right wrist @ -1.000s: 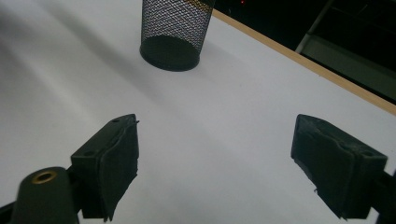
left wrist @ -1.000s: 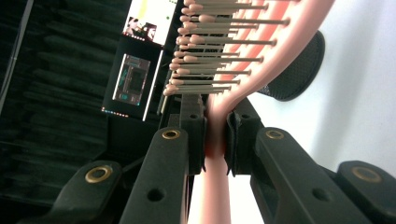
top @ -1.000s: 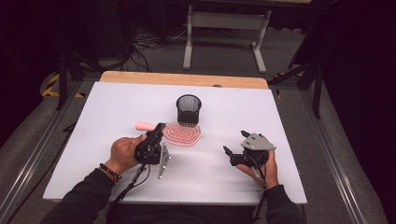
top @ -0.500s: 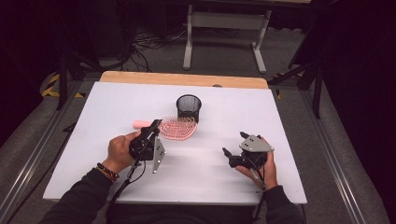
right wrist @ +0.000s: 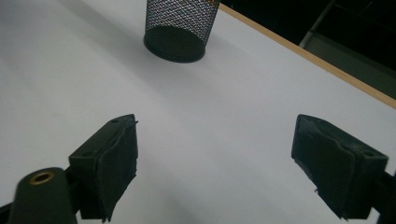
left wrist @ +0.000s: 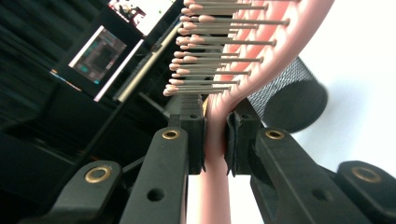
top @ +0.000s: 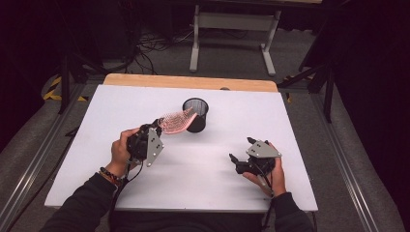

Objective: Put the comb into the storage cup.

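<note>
A pink hairbrush [top: 177,121] with metal bristles is held off the white table [top: 208,164]. My left gripper [top: 157,127] is shut on its handle, and the brush head tilts up toward the rim of a black mesh cup [top: 196,114]. In the left gripper view the jaws of my left gripper [left wrist: 215,137] clamp the pink handle, the hairbrush head [left wrist: 280,37] rises beyond, and the mesh cup [left wrist: 289,100] lies behind. My right gripper [top: 236,162] rests low at the table's right, open and holding nothing. In its own view the right gripper [right wrist: 215,158] faces the cup [right wrist: 180,28].
A wooden strip [top: 188,82] edges the table's far side. Beyond it stands a metal frame leg [top: 196,38] on a dark floor with cables. A rail [top: 34,164] runs along the table's left side.
The left gripper has lifted the hairbrush off the table and swung its head up and right to the cup's rim. The right gripper has barely moved.
</note>
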A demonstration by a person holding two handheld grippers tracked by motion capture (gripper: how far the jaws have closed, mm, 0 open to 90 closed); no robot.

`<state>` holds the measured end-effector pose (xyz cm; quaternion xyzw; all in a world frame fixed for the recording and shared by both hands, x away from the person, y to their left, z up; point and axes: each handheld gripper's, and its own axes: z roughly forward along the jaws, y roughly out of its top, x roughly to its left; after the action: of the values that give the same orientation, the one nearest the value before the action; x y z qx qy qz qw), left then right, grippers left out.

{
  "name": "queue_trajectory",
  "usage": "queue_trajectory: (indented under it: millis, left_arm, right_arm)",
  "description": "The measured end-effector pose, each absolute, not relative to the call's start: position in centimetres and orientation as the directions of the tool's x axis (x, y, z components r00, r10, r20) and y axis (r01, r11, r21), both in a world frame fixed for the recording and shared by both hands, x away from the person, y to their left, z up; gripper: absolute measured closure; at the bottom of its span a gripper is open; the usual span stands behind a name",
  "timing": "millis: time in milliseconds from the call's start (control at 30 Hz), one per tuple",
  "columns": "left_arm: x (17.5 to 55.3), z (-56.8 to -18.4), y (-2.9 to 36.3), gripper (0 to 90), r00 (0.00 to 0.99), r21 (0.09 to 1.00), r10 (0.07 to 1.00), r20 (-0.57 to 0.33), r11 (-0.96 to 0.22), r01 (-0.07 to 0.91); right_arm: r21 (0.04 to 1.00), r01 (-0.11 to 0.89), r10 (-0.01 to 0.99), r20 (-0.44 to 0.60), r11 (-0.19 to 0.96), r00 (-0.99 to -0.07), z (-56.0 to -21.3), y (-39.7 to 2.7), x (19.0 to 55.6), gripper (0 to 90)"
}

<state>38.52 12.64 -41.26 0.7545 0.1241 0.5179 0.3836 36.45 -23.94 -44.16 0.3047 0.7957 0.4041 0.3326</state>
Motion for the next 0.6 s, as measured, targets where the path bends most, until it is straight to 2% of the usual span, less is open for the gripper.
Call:
queue_trajectory:
  millis: [100,300,467,600]
  left_arm:
    - [38.8,-40.6,13.1,80.0,0.487,0.753,0.606,0.629,-0.629,-0.191]
    - [39.9,-39.3,14.3,80.0,0.614,0.879,0.665,0.425,-0.464,-0.105]
    - [40.9,-39.0,14.8,80.0,0.673,0.923,0.669,0.315,-0.380,-0.054]
    - [41.5,-38.8,14.8,80.0,0.691,0.938,0.669,0.275,-0.346,-0.038]
  right_arm:
    - [0.845,0.221,0.755,-0.280,0.487,-0.593,-44.2,-23.9,36.5,15.7]
    - [0.842,0.228,0.753,-0.276,0.489,-0.597,-44.3,-23.9,36.5,16.2]
    - [0.839,0.229,0.749,-0.277,0.494,-0.602,-44.4,-23.8,36.6,16.1]
    - [0.839,0.231,0.750,-0.275,0.493,-0.602,-44.4,-23.8,36.6,16.5]
